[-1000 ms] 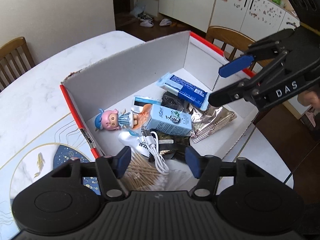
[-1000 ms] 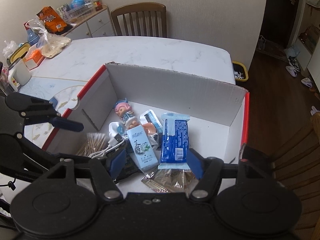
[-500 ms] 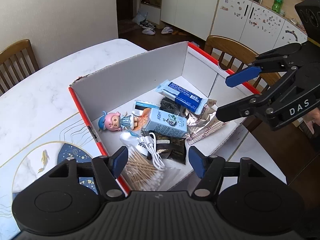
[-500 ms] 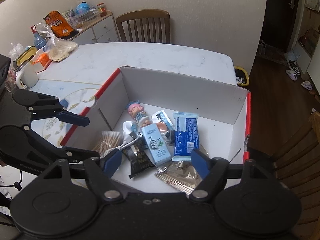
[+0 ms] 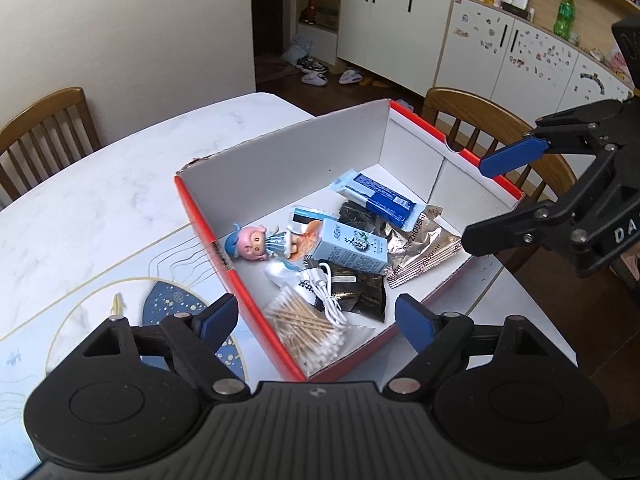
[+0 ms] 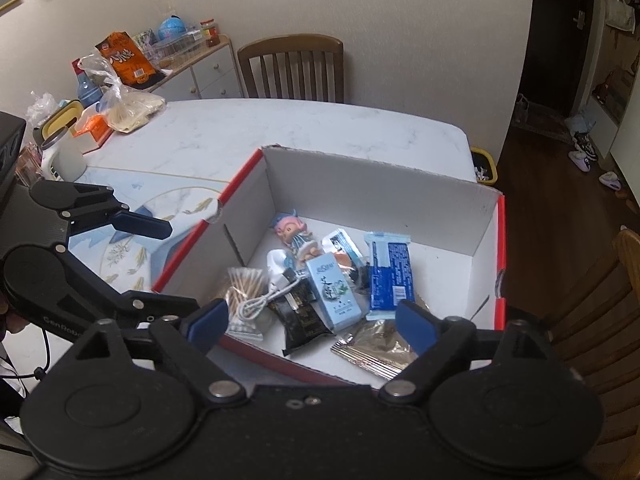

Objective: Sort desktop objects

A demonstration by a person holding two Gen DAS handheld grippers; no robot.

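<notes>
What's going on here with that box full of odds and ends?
A person holds a hand-held gripper in each hand above a cardboard box on the table. The left hand-held gripper and the right hand-held gripper are both open and empty. Everything lies in the box: a doll, a light blue carton, a blue packet, a white cable and cotton swabs.

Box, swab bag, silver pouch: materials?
Box: cardboard by the look, matte white inside, red outside, with a ragged top edge. Swab bag: clear thin plastic, sticks visible through it. Silver pouch: probably metallised foil, shiny and creased.
</notes>
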